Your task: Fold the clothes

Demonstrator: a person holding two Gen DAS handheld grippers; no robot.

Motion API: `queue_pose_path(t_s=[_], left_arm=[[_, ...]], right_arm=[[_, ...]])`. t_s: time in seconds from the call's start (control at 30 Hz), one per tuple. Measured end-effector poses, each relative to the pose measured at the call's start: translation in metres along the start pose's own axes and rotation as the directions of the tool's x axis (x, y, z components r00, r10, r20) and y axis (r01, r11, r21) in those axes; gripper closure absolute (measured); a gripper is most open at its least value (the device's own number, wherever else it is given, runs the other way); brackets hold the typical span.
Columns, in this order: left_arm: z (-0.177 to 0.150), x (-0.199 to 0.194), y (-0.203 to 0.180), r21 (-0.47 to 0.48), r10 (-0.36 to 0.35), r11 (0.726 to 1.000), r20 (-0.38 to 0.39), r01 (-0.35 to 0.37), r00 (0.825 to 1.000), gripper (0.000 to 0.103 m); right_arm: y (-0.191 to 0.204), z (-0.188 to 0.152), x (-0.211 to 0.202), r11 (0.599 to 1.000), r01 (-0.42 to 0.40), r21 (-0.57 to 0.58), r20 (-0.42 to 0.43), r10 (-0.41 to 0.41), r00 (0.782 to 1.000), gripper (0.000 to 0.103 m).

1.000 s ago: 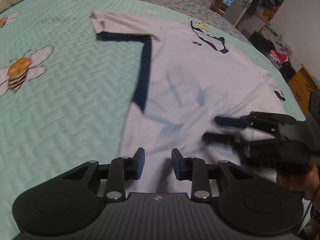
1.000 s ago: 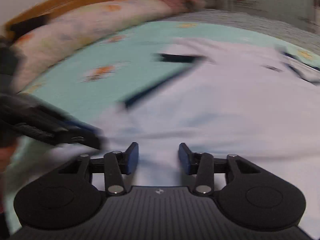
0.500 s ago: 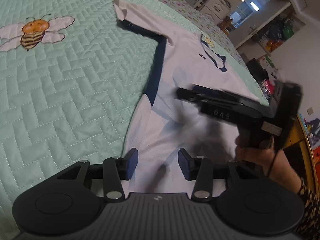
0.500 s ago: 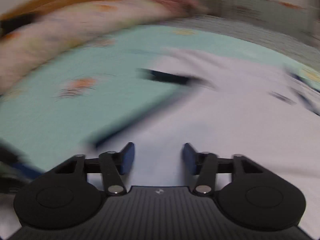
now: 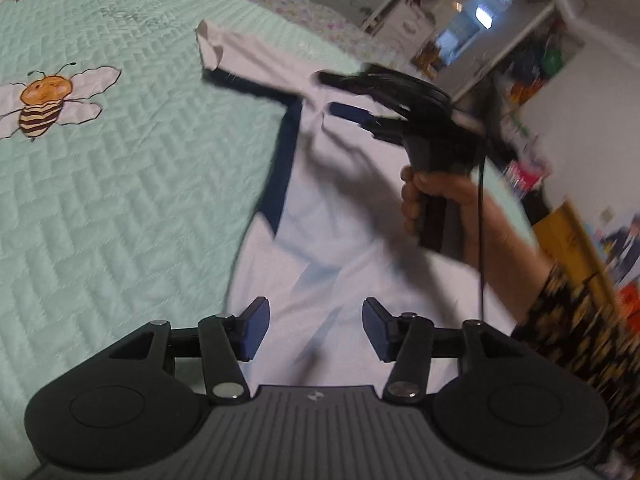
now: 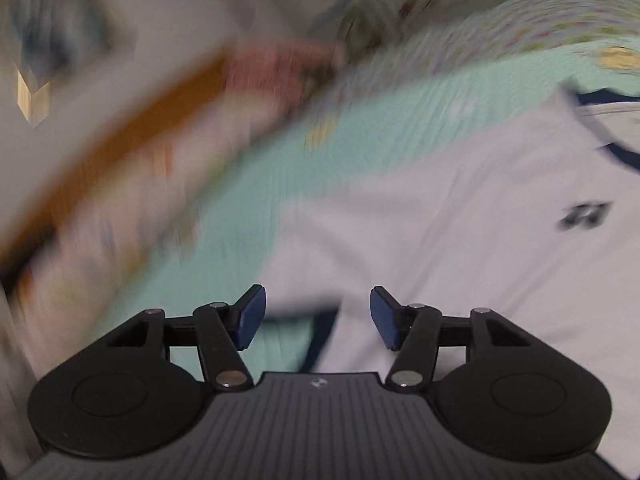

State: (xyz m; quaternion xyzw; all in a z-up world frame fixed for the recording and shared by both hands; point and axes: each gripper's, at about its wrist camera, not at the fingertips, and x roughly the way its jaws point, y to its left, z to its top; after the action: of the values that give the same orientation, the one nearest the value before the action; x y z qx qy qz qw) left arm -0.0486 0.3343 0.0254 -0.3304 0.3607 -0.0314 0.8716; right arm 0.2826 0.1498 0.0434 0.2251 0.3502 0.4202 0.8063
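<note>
mint-green quilted bedspread (image 5: 120, 184) covers the bed and fills the left half of the left wrist view; chevron stitching, printed bee (image 5: 42, 102) with white wings at far left. right wrist view is heavily motion-blurred; the same bedspread (image 6: 248, 208) reads as a green band across the middle.

white short-sleeved t-shirt with navy side panels and navy collar trim (image 5: 344, 216) lies spread flat on the bedspread, front up, hem end nearest the left camera. one sleeve (image 5: 224, 52) points to the upper left, its tip curled over. navy side stripe (image 5: 284, 168) runs along the shirt's left edge. in the right wrist view the shirt (image 6: 460, 240) fills the lower right, with a small dark chest logo (image 6: 586, 216) and the navy collar (image 6: 616, 156) at the right edge.

person's right hand (image 5: 434, 196), patterned dark sleeve (image 5: 580, 320) behind it, grips the handle of the right tool (image 5: 332, 94), which hangs above the shirt's chest, pointing toward the sleeve. its jaws are opening; blue pads apart, nothing between them.

left tool (image 5: 315, 330) sits over the shirt's hem region; jaws opening, pads apart, cloth lies below the gap, not pinched.

right tool (image 6: 317, 316), own view: pads apart, empty, over the shirt's edge.
</note>
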Motion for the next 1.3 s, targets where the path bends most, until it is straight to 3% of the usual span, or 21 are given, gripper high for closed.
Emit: queue_pose_path(t_s=[0.07,0.23,0.33,0.47,0.57,0.63,0.67,0.7,0.73,0.77,0.8,0.83,0.9,0.93,1.0,1.03,1.1,1.17,1.2,1.27,1.3], left_arm=[[0.012,0.007,-0.006,-0.010,-0.018,1.000,0.006,0.019,1.000,0.049],[0.041,0.030,-0.047,0.088,-0.081,0.993,0.022,0.078,0.996,0.050],[0.059,0.066,-0.080,0.164,-0.103,0.981,-0.026,0.106,0.994,0.050],[0.084,0.146,-0.118,0.318,-0.059,0.944,-0.109,0.091,0.992,0.050],[0.110,0.208,-0.133,0.408,0.023,0.912,-0.116,0.027,0.993,0.050],[0.141,0.248,-0.109,0.385,0.154,0.916,-0.074,-0.114,0.985,0.052],[0.159,0.257,-0.094,0.342,0.194,0.924,-0.038,-0.169,0.980,0.082],[0.176,0.263,-0.080,0.292,0.232,0.931,-0.002,-0.221,0.973,0.099],[0.194,0.270,-0.065,0.239,0.271,0.933,0.031,-0.270,0.962,0.099],[0.208,0.269,-0.052,0.157,0.315,0.934,0.061,-0.321,0.947,0.099],[0.218,0.265,-0.042,0.083,0.342,0.933,0.091,-0.349,0.935,0.100],[0.226,0.261,-0.037,0.038,0.376,0.923,0.121,-0.383,0.919,0.100],[0.233,0.249,-0.034,-0.019,0.375,0.926,0.171,-0.377,0.911,0.096],[0.232,0.245,-0.035,-0.047,0.316,0.949,0.180,-0.313,0.931,0.095],[0.226,0.248,-0.048,-0.035,0.157,0.988,0.156,-0.153,0.975,0.089],[0.223,0.255,-0.059,0.005,0.106,0.994,0.133,-0.108,0.985,0.080],[0.218,0.284,-0.083,0.106,0.097,0.989,0.069,-0.104,0.993,0.061],[0.227,0.321,-0.090,0.213,0.223,0.949,0.057,-0.230,0.973,0.069],[0.236,0.331,-0.085,0.216,0.266,0.935,0.097,-0.281,0.959,0.096],[0.267,0.341,-0.061,0.116,0.362,0.917,0.164,-0.382,0.918,0.100],[0.281,0.341,-0.053,0.063,0.442,0.885,0.193,-0.460,0.876,0.100]], right_arm=[[-0.032,0.008,-0.037,0.985,0.000,0.175,0.111,-0.019,0.994,0.043],[-0.114,0.013,-0.127,0.933,0.027,0.358,0.194,-0.103,0.976,0.042],[-0.144,0.001,-0.158,0.887,0.155,0.434,0.194,-0.260,0.946,0.039],[-0.165,0.008,-0.152,0.918,0.058,0.394,0.120,-0.113,0.986,0.040],[-0.171,0.033,-0.136,0.933,0.069,0.354,0.025,-0.083,0.996,0.046],[-0.191,0.052,-0.129,0.932,0.077,0.353,-0.029,-0.071,0.997,0.057],[-0.200,0.065,-0.123,0.938,0.111,0.327,-0.031,-0.107,0.994,0.070],[-0.208,0.078,-0.117,0.942,0.147,0.301,-0.029,-0.145,0.989,0.078],[-0.217,0.086,-0.116,0.943,0.185,0.277,-0.013,-0.189,0.982,0.099],[-0.225,0.092,-0.115,0.940,0.217,0.263,0.011,-0.228,0.974,0.103],[-0.230,0.091,-0.119,0.931,0.219,0.292,0.064,-0.247,0.967,0.103],[-0.234,0.089,-0.124,0.926,0.215,0.311,0.111,-0.260,0.959,0.095],[-0.226,0.082,-0.138,0.946,0.178,0.271,0.160,-0.227,0.961,0.074],[-0.222,0.077,-0.139,0.954,0.162,0.253,0.157,-0.205,0.966,0.064],[-0.220,0.080,-0.129,0.954,0.156,0.255,0.127,-0.192,0.973,0.062],[-0.220,0.081,-0.125,0.954,0.150,0.260,0.115,-0.185,0.976,0.063],[-0.229,0.087,-0.123,0.944,0.125,0.306,0.111,-0.166,0.980,0.063],[-0.233,0.096,-0.116,0.948,0.123,0.293,0.096,-0.157,0.983,0.067],[-0.236,0.100,-0.112,0.961,0.132,0.245,0.097,-0.159,0.982,0.070],[-0.226,0.089,-0.117,0.976,0.125,0.176,0.131,-0.149,0.980,0.087],[-0.229,0.089,-0.114,0.973,0.114,0.199,0.147,-0.145,0.979,0.091]])
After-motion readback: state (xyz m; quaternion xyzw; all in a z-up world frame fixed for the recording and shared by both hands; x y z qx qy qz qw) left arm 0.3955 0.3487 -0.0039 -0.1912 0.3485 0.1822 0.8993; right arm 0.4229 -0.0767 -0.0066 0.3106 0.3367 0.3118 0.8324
